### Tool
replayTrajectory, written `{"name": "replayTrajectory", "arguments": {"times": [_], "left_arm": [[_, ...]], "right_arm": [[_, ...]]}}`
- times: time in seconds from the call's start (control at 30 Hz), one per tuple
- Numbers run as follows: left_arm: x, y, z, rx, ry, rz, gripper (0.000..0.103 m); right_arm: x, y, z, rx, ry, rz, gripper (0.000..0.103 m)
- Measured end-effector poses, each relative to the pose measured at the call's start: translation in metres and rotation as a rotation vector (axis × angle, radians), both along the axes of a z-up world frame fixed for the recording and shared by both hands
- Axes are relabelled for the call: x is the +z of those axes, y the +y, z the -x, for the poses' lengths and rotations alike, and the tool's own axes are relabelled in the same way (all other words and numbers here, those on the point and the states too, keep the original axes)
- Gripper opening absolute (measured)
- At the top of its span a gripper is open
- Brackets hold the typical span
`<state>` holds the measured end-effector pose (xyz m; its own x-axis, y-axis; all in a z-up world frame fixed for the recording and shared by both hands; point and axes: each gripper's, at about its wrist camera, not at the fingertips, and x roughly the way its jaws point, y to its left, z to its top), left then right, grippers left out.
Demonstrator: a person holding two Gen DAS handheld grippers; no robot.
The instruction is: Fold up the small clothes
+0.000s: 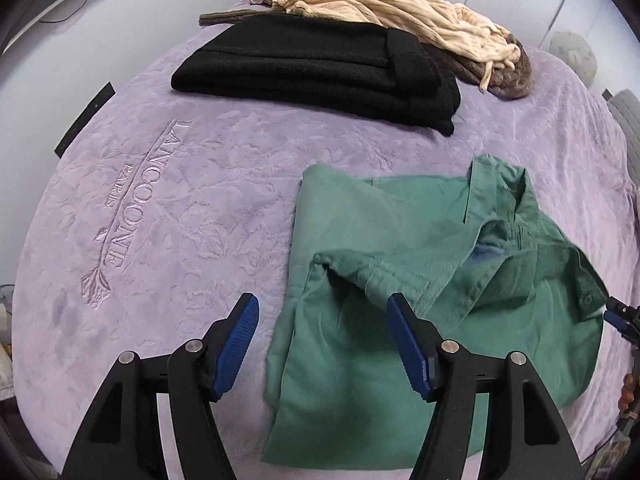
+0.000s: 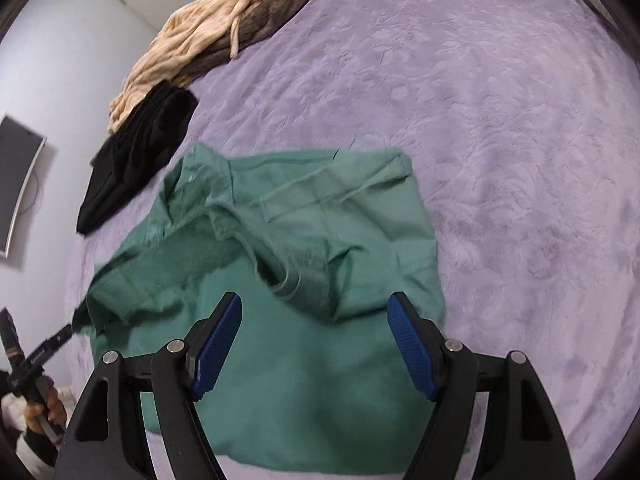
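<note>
A green button shirt [image 1: 380, 220] lies partly folded on the purple blanket [image 1: 192, 208], with its sleeves and collar rumpled on top. My left gripper [image 1: 322, 300] hangs open just above the shirt's left side, and nothing is between its blue pads [image 1: 236, 348]. In the right wrist view the same shirt [image 2: 344, 224] spreads below my right gripper [image 2: 316, 298], which is open and empty over a turned-in sleeve. The left gripper [image 2: 40, 354] shows at that view's left edge, held by a hand [image 2: 46, 408]. The right gripper's tip [image 1: 622, 318] peeks in beside the shirt's buttoned edge.
A folded black garment [image 1: 316, 68] lies behind the shirt. Beyond it sits a heap of beige striped cloth [image 1: 372, 4] on a brown knit [image 1: 504, 76]. A monitor [image 2: 20, 184] hangs on the wall at the left. Bare blanket [image 2: 500, 120] stretches to the right.
</note>
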<state>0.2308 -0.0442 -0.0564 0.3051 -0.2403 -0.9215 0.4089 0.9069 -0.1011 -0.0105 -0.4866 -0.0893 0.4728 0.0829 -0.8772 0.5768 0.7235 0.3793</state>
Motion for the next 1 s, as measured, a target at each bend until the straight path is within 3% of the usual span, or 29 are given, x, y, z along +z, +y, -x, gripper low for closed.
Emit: {"name": "replayTrajectory", "arguments": {"times": [0.07, 0.13, 0.2, 0.3, 0.5, 0.57, 0.63, 0.67, 0.73, 0.77, 0.87, 0.97, 1.0], "left_arm": [[-0.013, -0.003, 0.012, -0.069, 0.052, -0.033, 0.068], [-0.029, -0.014, 0.022, -0.123, 0.116, -0.032, 0.068], [-0.041, -0.036, 0.025, -0.178, 0.135, -0.028, 0.068], [-0.057, -0.072, 0.013, -0.186, 0.123, -0.003, 0.068], [-0.067, -0.103, -0.052, -0.023, 0.004, -0.046, 0.068], [-0.059, -0.099, -0.072, 0.037, -0.069, -0.102, 0.068], [-0.047, -0.088, -0.086, 0.081, -0.092, -0.103, 0.068], [-0.04, -0.082, -0.089, 0.09, -0.094, -0.089, 0.068], [-0.029, -0.073, -0.088, 0.091, -0.12, -0.099, 0.068], [-0.026, -0.069, -0.085, 0.079, -0.129, -0.108, 0.068], [-0.025, -0.062, -0.074, 0.05, -0.115, -0.109, 0.068], [-0.031, -0.062, -0.064, 0.026, -0.092, -0.096, 0.068], [-0.032, -0.064, -0.061, 0.02, -0.086, -0.098, 0.068]], "right_arm": [[-0.006, 0.018, 0.003, 0.074, -0.005, -0.057, 0.067], [-0.018, 0.03, -0.003, 0.125, -0.01, -0.143, 0.043], [-0.034, 0.034, -0.018, 0.141, 0.011, -0.185, 0.035], [-0.051, 0.026, -0.047, 0.128, 0.056, -0.139, 0.034], [-0.047, -0.03, -0.081, -0.041, 0.086, 0.054, 0.034], [-0.042, -0.047, -0.08, -0.097, 0.07, 0.046, 0.034], [-0.034, -0.058, -0.072, -0.14, 0.034, 0.022, 0.035], [-0.029, -0.06, -0.068, -0.147, 0.023, 0.023, 0.039], [-0.019, -0.058, -0.058, -0.158, 0.02, 0.068, 0.079], [-0.016, -0.058, -0.052, -0.161, 0.004, 0.086, 0.079], [-0.017, -0.062, -0.046, -0.152, 0.012, 0.064, 0.079], [-0.038, -0.063, -0.049, -0.133, 0.08, 0.021, 0.075], [-0.048, -0.06, -0.053, -0.115, 0.11, 0.002, 0.042]]}}
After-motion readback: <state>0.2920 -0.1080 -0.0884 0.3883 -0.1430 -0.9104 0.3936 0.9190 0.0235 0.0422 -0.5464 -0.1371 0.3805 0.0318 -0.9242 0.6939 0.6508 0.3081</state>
